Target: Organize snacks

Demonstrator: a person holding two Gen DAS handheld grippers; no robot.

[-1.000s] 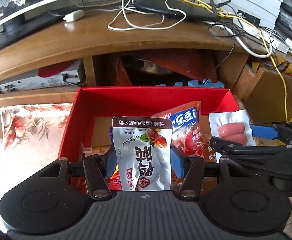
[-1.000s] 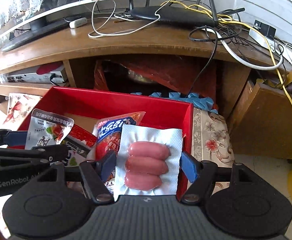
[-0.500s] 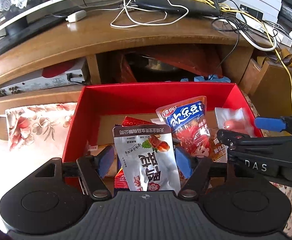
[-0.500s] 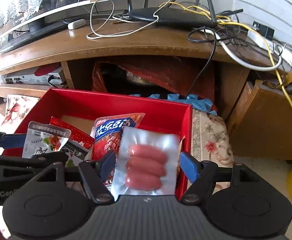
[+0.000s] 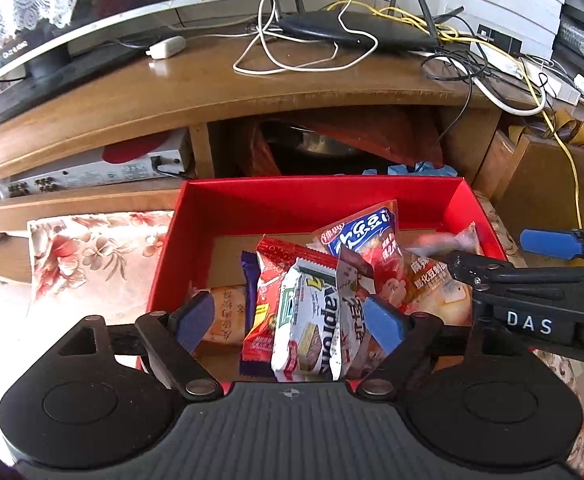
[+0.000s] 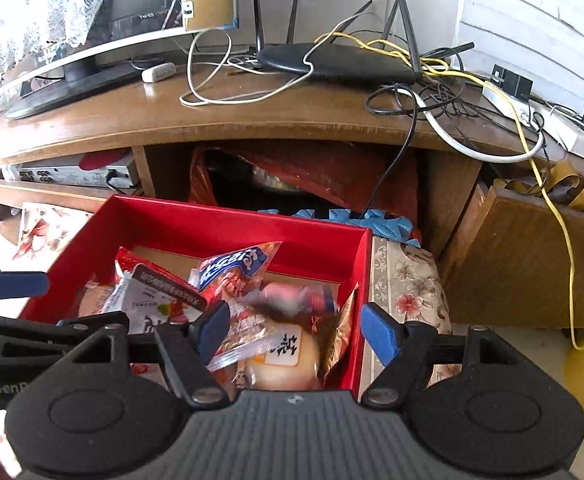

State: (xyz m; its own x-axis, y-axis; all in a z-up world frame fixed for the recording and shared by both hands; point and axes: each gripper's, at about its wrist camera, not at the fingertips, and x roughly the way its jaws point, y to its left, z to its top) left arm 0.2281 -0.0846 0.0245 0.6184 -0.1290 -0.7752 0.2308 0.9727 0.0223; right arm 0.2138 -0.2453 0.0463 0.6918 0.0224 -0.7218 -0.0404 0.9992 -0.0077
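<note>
Both the left tongs (image 5: 290, 322), jaws opening, and the right tongs (image 6: 293, 330) hang empty over the red box (image 5: 315, 200), where upright snack packets (image 5: 311, 320) could tip toward six o'clock if clipped.

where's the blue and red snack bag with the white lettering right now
In the left wrist view the blue and red snack bag stands in the red box, toward its back right, behind the white wafer packet.
</note>
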